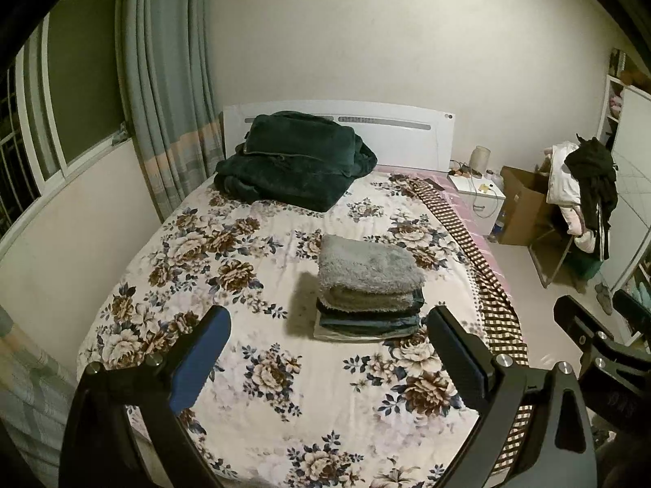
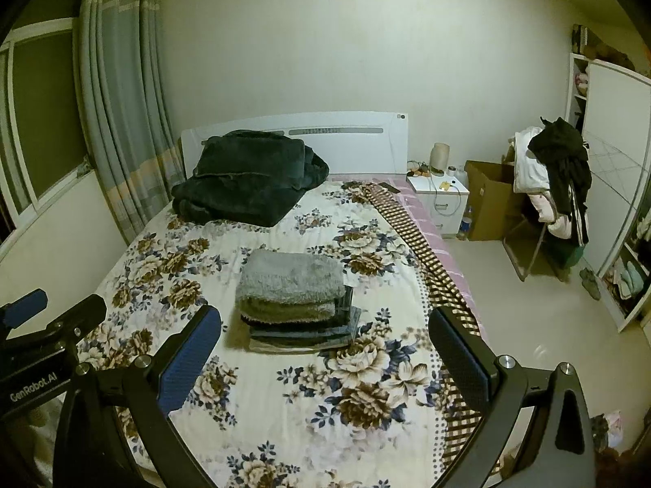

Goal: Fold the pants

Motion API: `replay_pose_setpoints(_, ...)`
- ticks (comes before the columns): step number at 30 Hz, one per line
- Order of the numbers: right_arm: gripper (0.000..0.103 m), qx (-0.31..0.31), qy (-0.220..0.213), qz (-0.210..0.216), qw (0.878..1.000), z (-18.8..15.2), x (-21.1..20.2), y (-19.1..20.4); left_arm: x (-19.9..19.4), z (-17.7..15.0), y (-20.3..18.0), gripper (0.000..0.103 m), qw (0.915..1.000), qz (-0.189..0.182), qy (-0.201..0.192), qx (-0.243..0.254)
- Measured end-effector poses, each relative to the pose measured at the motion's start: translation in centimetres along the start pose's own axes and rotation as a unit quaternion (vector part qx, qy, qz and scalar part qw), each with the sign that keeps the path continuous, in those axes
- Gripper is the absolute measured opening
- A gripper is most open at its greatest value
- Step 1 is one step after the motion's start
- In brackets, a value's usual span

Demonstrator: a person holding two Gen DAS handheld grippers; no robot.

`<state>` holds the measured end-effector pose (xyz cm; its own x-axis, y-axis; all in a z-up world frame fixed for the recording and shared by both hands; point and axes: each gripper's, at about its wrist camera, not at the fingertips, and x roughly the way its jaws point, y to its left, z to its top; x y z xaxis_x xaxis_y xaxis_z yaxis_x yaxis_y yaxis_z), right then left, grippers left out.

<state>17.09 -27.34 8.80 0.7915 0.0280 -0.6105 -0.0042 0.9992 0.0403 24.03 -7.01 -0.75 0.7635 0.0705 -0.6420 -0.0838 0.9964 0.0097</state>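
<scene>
A stack of folded pants (image 1: pixel 368 288) lies in the middle of the floral bedspread (image 1: pixel 260 366), with a fluffy grey pair on top and darker denim pairs below. The stack also shows in the right wrist view (image 2: pixel 295 297). My left gripper (image 1: pixel 329 349) is open and empty, held above the bed's near end, short of the stack. My right gripper (image 2: pixel 325 349) is open and empty, at about the same distance from the stack. The right gripper also shows at the right edge of the left wrist view (image 1: pixel 598 333), and the left gripper at the left edge of the right wrist view (image 2: pixel 53 313).
A dark green folded blanket (image 1: pixel 293 158) lies at the white headboard (image 1: pixel 398 130). A checked cloth (image 1: pixel 468 244) runs along the bed's right edge. A white nightstand (image 1: pixel 478 199), a cardboard box (image 1: pixel 525 203) and a chair piled with clothes (image 1: pixel 582 187) stand on the right. Curtains (image 1: pixel 162 81) hang at left.
</scene>
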Motion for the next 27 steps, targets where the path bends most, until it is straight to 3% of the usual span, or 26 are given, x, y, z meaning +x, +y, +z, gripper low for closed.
replay_pose_setpoints(27,0.103,-0.001,0.008,0.002,1.0,-0.93,0.97,-0.24,0.07,0.31,0.42,0.099,1.0,0.001,-0.002,0.002)
